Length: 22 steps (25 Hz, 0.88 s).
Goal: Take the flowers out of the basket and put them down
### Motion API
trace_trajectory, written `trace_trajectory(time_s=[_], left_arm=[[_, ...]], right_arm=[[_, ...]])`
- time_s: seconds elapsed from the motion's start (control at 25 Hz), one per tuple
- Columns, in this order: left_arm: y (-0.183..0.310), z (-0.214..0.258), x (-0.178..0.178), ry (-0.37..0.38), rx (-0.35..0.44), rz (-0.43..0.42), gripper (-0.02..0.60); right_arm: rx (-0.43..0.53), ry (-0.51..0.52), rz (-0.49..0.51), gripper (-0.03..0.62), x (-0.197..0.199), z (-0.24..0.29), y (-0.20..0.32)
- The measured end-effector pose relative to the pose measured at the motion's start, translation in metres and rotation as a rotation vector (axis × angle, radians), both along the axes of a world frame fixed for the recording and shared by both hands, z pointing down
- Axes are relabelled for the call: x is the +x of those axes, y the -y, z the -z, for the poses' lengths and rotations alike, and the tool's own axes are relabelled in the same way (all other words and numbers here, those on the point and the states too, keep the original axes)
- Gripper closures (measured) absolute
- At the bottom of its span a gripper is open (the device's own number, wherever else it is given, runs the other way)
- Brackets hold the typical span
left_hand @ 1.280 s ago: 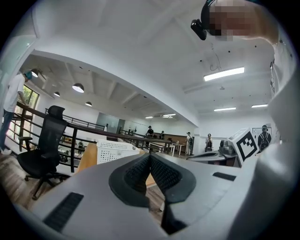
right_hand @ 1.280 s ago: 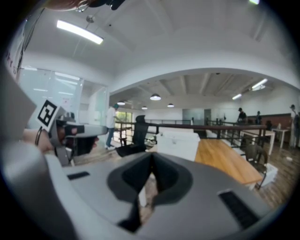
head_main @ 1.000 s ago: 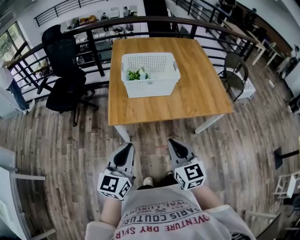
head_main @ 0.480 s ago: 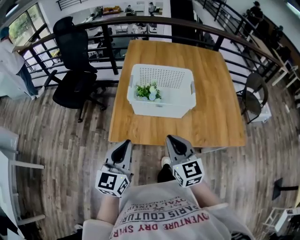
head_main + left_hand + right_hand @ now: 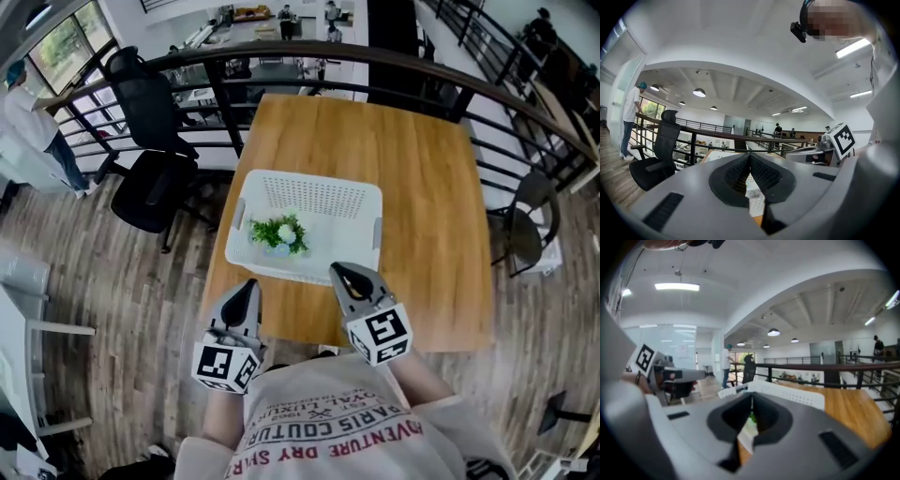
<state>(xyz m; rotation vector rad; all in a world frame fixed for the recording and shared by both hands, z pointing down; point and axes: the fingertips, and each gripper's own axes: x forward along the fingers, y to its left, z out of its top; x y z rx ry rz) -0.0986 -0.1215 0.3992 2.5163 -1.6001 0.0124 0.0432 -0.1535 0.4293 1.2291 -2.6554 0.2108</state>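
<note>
A white perforated basket (image 5: 309, 180) stands on the wooden table (image 5: 422, 187), towards its near left part. A small bunch of green leaves and pale flowers (image 5: 278, 233) lies in the basket's left half. My left gripper (image 5: 246, 292) is shut and empty, just short of the basket's near wall. My right gripper (image 5: 345, 275) is shut too, its tip at the basket's near rim. In the left gripper view the jaws (image 5: 750, 154) meet with nothing between them. The right gripper view shows the shut jaws (image 5: 752, 396), the basket (image 5: 787, 392) right behind them, and a bit of green.
A black office chair (image 5: 150, 178) stands left of the table, in front of a dark railing (image 5: 281, 66). A grey chair (image 5: 527, 234) is at the right. A person (image 5: 28, 122) stands far left. The floor is wood planks.
The table and basket have come much closer. Both grippers, earlier over the floor, now reach the table's near edge and the basket's near wall. Their jaws stayed shut.
</note>
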Motion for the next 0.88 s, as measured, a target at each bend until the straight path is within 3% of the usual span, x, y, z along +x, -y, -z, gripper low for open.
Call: trace_trajectory(time_s=[0.32, 0.6, 0.68, 0.88], left_arm=[[0.048, -0.003, -0.001, 0.0, -0.024, -0.005, 0.558], [0.079, -0.001, -0.03, -0.01, -0.026, -0.06, 0.558], [0.088, -0.001, -0.038, -0.019, -0.031, -0.073, 0.558], [0.107, -0.012, -0.055, -0.025, -0.052, -0.101, 0.558]], right_arm=[[-0.08, -0.045, 0.071, 0.565, -0.011, -0.015, 0.05], [-0.242, -0.175, 0.174, 0.549, -0.05, -0.05, 0.078], [-0.279, -0.239, 0.235, 0.442, -0.058, -0.062, 0.085], [-0.314, -0.482, 0.356, 0.266, -0.074, -0.109, 0.099]])
